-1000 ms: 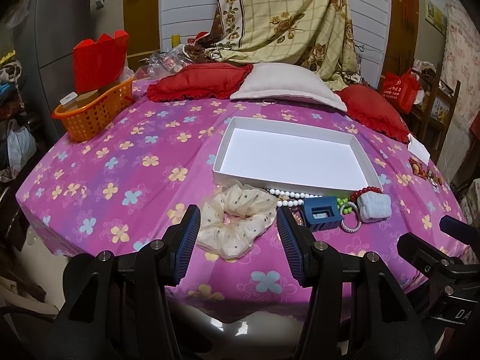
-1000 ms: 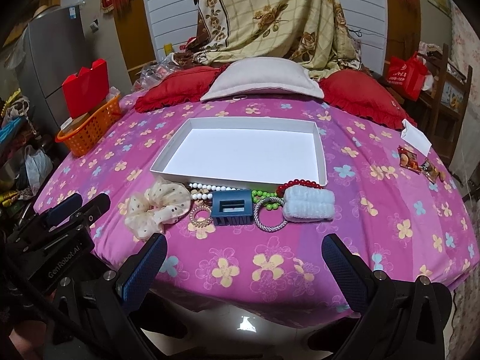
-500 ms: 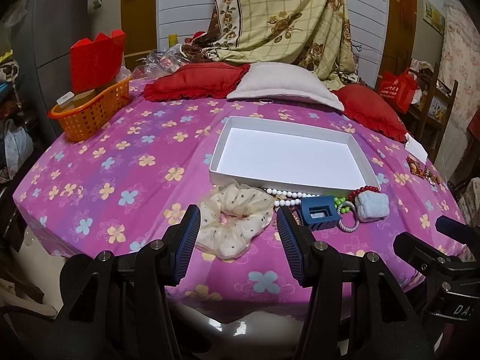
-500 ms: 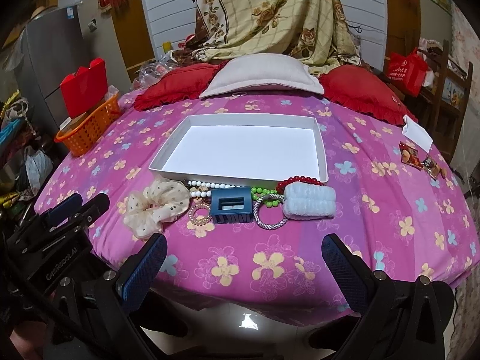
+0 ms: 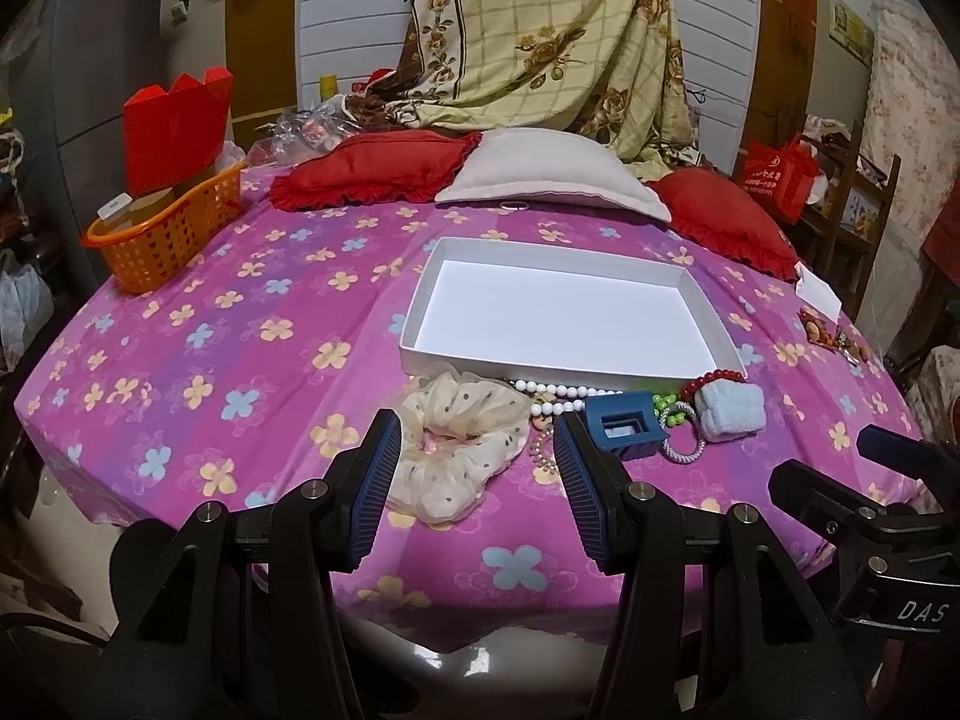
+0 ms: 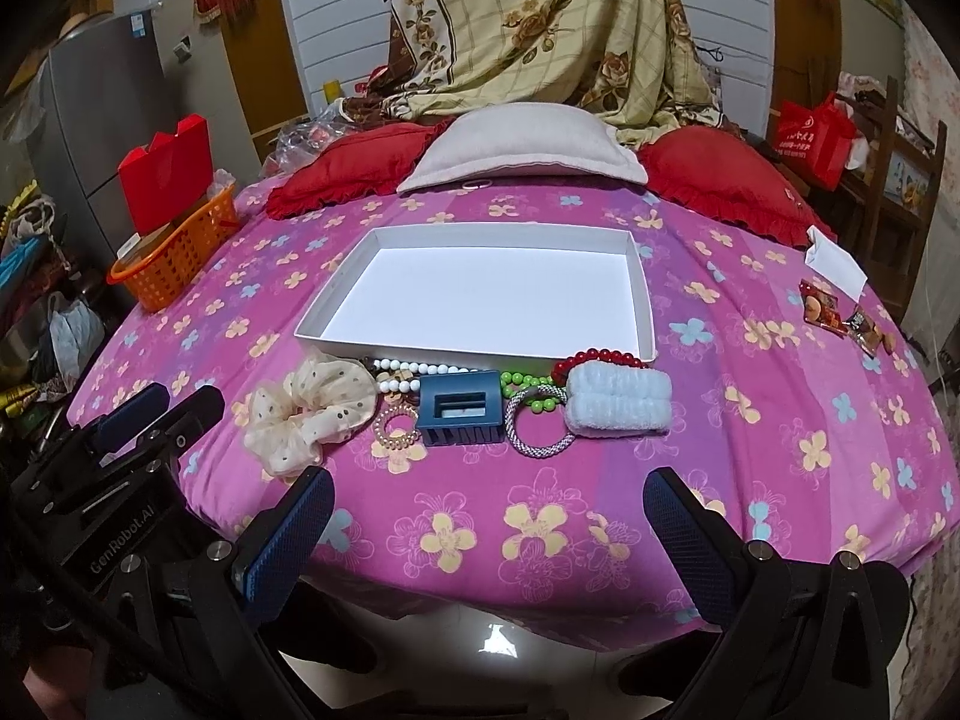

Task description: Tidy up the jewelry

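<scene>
An empty white tray (image 5: 414,354) (image 6: 643,300) lies on the pink flowered cloth. Along its near edge lie a cream dotted scrunchie (image 5: 456,444) (image 6: 312,408), white beads (image 5: 558,390) (image 6: 420,369), a blue hair claw (image 5: 624,423) (image 6: 459,408), green beads (image 6: 528,381), a silver woven bracelet (image 6: 537,426), red beads (image 6: 594,356) and a light blue fluffy band (image 5: 729,411) (image 6: 618,405). My left gripper (image 5: 477,474) is open, just short of the scrunchie. My right gripper (image 6: 489,531) is open wide, at the table's near edge, empty.
An orange basket (image 5: 162,234) (image 6: 174,258) with a red box stands at the far left. Red and grey pillows (image 5: 540,174) (image 6: 516,150) lie behind the tray. Snack packets (image 6: 840,315) and a white card (image 6: 837,258) lie at the right.
Both grippers have drawn slightly closer to the jewelry row. Jaws unchanged; nothing on the table moved.
</scene>
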`<state>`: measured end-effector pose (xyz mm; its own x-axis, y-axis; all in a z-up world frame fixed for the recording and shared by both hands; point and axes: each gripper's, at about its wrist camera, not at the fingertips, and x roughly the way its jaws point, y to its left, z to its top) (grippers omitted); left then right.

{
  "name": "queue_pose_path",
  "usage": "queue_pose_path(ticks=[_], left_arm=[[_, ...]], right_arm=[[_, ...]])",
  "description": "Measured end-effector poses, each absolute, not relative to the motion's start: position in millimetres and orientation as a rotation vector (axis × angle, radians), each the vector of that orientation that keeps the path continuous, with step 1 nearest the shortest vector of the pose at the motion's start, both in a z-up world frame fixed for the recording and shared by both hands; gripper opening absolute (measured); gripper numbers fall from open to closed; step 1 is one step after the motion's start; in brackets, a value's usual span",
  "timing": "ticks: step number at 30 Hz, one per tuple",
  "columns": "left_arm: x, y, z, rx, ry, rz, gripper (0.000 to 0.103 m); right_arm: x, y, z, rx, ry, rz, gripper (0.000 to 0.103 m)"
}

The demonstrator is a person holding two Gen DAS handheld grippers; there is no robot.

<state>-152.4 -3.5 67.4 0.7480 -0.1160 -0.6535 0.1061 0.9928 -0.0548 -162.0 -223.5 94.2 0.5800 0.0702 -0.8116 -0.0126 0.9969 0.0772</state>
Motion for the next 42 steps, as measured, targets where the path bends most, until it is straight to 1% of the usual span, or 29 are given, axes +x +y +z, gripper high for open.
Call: queue_pose_path(ticks=[11,42], left_arm=[[-145.5,-1.9,61.1,-0.023,0.75,-0.112,0.053],[-146.4,1.2,66.7,-0.016,0.733,-0.101,0.053]], right_arm=[[-158.9,-221.9,93.1,0.062,0.956,0.051,0.102],[-156.8,-222.8,92.1,0.061,0.969,0.052,0.102]])
